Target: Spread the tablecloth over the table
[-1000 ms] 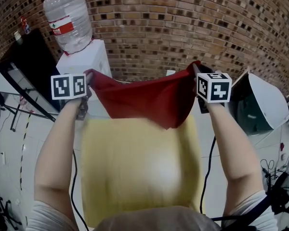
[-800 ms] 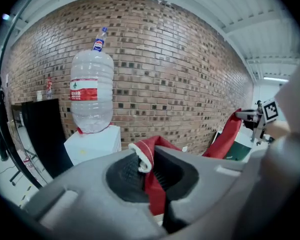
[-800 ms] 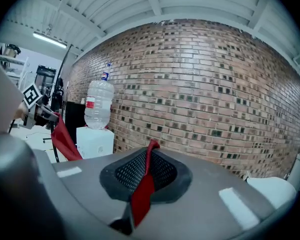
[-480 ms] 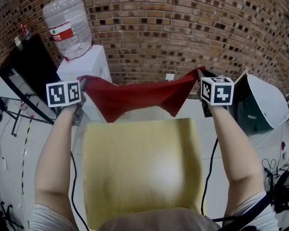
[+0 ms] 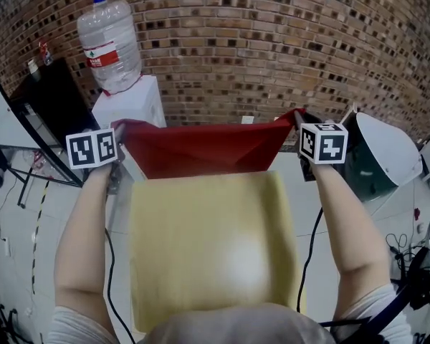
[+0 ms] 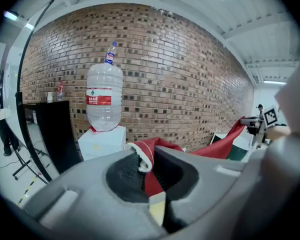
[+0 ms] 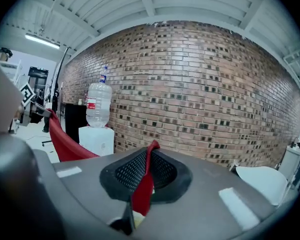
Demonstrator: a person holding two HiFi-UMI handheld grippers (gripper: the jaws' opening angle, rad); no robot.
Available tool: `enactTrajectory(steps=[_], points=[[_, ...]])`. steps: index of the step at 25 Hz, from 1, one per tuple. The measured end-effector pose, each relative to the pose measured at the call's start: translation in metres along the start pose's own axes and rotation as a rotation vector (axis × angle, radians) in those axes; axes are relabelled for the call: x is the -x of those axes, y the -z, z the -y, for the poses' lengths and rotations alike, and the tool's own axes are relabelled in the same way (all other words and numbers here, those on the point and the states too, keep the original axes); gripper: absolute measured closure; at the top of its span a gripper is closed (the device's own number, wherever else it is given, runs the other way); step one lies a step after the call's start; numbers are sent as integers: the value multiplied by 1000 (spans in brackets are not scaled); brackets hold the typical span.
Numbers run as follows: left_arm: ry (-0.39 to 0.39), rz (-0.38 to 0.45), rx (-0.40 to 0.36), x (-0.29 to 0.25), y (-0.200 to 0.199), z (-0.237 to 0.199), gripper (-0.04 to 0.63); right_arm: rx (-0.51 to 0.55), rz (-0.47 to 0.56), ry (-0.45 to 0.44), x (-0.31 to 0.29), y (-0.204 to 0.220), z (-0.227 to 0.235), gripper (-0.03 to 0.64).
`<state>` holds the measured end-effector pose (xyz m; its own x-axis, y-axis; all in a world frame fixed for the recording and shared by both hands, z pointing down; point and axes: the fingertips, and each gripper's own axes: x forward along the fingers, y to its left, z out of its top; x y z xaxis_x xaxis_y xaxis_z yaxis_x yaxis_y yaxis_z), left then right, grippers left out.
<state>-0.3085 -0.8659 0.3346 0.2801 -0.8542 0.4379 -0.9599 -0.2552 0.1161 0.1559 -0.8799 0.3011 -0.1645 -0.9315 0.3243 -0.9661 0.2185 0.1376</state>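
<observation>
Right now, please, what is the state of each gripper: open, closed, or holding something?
Left gripper: jaws closed, holding the red tablecloth at one end.
Right gripper: jaws closed, holding its other end.

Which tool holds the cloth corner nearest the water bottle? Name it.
The left tool, shut on the corner of the red cloth beside the water bottle; the right tool grips the far corner.
</observation>
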Motion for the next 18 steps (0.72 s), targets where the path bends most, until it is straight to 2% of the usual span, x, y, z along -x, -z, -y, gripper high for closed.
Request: enactTrajectory(steps=[5, 9, 14, 18], points=[[42, 37, -42, 66, 3, 25, 586, -49, 19, -2, 73, 1, -8, 609], [77, 49, -38, 116, 28, 41, 586, -82, 9, 6, 130, 23, -17, 609], [110, 30, -39, 164, 84, 63, 586, -136, -20, -3, 194, 77, -25, 609], [103, -4, -36, 197, 140, 80, 586, -153, -35, -9, 236, 125, -34, 609]])
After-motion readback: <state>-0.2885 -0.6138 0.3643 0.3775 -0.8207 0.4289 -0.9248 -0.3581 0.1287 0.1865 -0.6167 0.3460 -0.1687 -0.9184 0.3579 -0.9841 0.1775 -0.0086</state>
